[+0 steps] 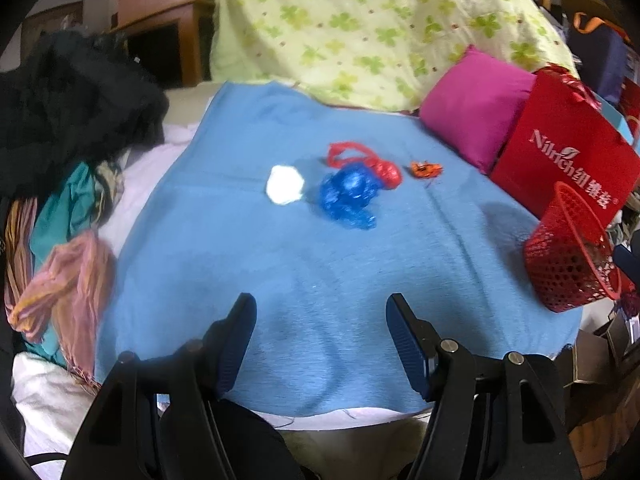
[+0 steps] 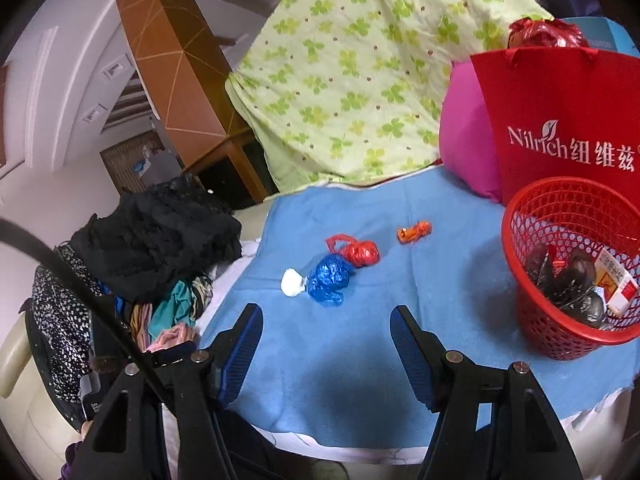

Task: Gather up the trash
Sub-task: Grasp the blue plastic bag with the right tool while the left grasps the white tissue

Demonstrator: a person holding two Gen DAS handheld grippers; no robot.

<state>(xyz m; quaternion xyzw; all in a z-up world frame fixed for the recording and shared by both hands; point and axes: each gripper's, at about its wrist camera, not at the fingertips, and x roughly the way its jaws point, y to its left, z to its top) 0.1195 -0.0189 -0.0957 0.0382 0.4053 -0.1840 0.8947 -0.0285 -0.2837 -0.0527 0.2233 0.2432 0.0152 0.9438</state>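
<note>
Partly done, judging by wrappers and a carton already in red basket (image 2: pixel 568 268). Left on blue towel (image 1: pixel 320 280): 4 pieces — white wad (image 1: pixel 284 185), blue bag (image 1: pixel 348 196), red bag (image 1: pixel 380 168), orange wrapper (image 1: pixel 426 169). Left gripper (image 1: pixel 320 312) and right gripper (image 2: pixel 326 322) spread wide, empty, short of the pile.

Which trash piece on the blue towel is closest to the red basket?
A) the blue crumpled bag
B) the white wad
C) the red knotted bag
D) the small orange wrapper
D: the small orange wrapper lies nearest the red basket, with the other three pieces further left on the blue towel.
</note>
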